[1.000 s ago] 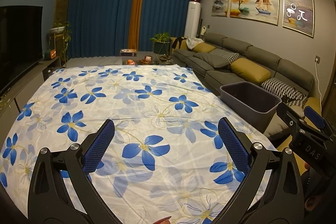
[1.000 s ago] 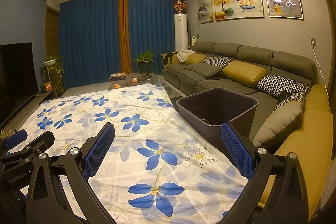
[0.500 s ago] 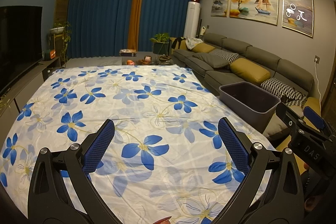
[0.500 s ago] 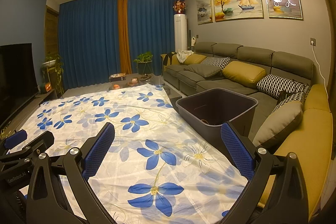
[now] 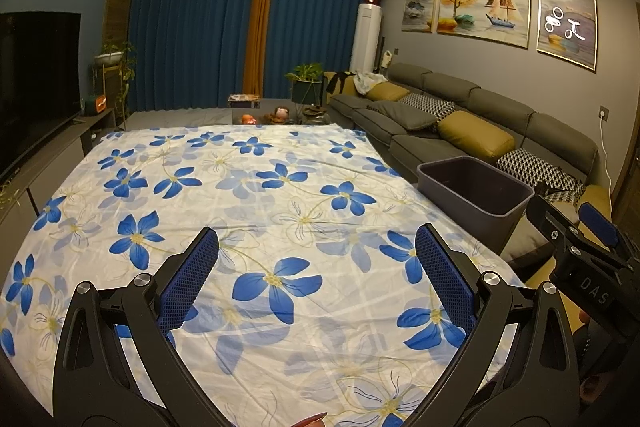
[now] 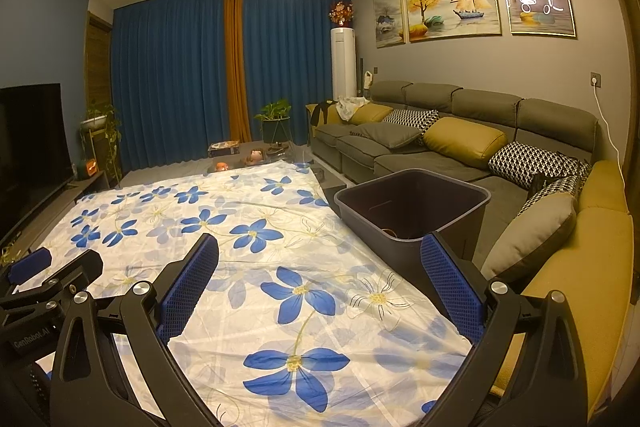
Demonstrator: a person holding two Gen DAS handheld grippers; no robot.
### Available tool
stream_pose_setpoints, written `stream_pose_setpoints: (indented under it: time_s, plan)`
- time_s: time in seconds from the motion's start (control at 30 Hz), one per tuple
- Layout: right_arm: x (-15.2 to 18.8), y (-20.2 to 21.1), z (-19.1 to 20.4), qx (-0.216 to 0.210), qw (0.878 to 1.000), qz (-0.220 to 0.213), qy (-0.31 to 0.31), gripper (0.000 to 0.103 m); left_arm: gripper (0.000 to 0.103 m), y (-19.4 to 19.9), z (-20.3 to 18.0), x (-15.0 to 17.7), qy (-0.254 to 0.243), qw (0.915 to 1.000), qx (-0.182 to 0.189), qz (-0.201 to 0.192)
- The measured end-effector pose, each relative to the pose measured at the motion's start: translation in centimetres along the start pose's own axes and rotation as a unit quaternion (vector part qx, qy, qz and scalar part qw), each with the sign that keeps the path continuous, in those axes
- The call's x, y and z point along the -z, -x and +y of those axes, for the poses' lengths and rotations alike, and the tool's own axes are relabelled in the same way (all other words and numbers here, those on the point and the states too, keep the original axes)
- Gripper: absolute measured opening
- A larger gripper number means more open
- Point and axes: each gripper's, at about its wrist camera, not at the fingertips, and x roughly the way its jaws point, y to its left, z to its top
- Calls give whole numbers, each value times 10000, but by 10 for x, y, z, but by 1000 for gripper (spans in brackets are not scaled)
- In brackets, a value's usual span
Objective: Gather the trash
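The floral sheet (image 5: 280,195) fills the centre and lower part of both views, w/ the grey sofa (image 6: 460,131) along the right side and the dark bin (image 6: 412,211) at right-centre, just beside the sheet's right edge. Some small brownish item lies at the bin's bottom in the right wrist view, too small to tell what it is. Left gripper (image 5: 316,279) and right gripper (image 6: 320,283) at bottom of frame, both spread wide w/ nothing between the blue pads, above the sheet.
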Motion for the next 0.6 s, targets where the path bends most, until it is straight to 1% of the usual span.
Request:
stream_pose_setpoints:
  time_s: [0.6]
  plan:
    - [-2, 1, 0, -2, 10000, -24, 11, 97, 97, 1, 0, -1, -3, 10000, 11, -5]
